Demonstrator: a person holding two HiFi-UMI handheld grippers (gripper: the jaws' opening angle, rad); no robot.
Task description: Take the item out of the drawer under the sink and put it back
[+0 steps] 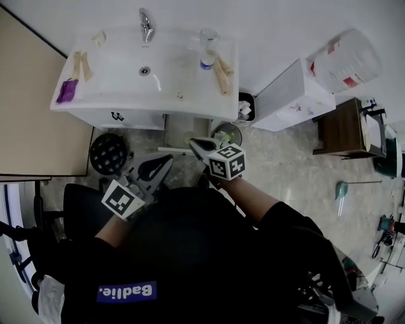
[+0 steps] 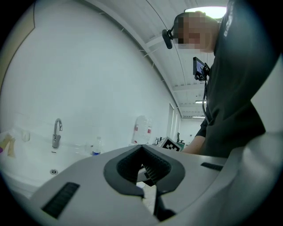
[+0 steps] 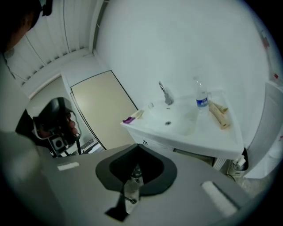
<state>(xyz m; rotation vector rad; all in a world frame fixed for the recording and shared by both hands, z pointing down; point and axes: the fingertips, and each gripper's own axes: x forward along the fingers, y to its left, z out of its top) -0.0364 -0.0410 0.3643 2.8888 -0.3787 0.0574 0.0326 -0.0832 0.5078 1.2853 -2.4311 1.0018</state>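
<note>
- Left hand-held gripper is clenched on nothing, and right hand-held gripper is clenched and empty too. Both are raised before the sink.
- The drawer sits under the basin, dark handle showing. The item shows in no view.
- A black bin crowds the left side, with a white cabinet on the right.
- There's open floor to the right.

Bright, even indoor light fills every view. A ceiling lamp burns out to white in the left gripper view. The white sink carries soft glare and faint shadows. Both gripper views bow strongly and darken at their round edges.
</note>
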